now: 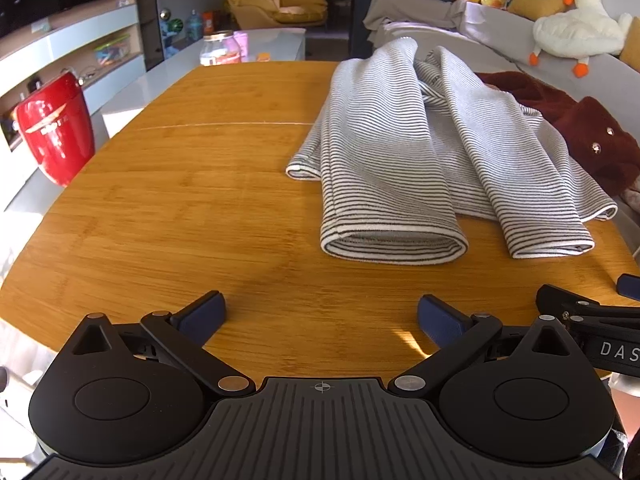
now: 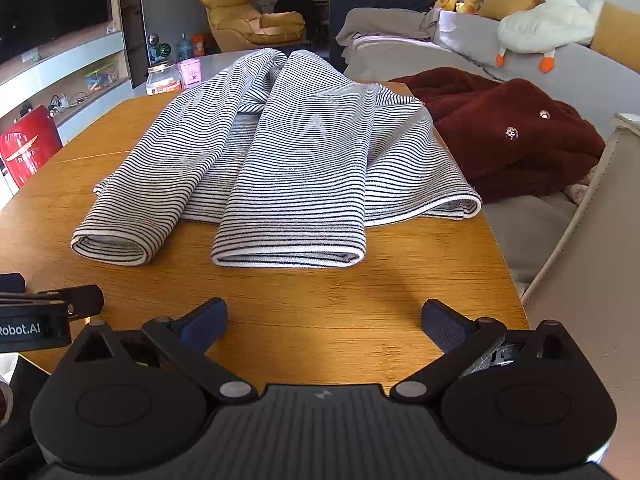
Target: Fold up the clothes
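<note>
A grey-and-white striped knit garment [image 2: 280, 168] lies on the honey-coloured wooden table [image 1: 180, 200], long axis running away from both tools. The right gripper [image 2: 324, 320] faces its cuffs squarely; the left gripper [image 1: 320, 316] sits left of it. Both hover spread, empty.

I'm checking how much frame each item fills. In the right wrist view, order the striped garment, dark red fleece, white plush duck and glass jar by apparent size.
1. striped garment
2. dark red fleece, partly hidden behind it
3. white plush duck, farther off, so true size is unsure
4. glass jar
</note>
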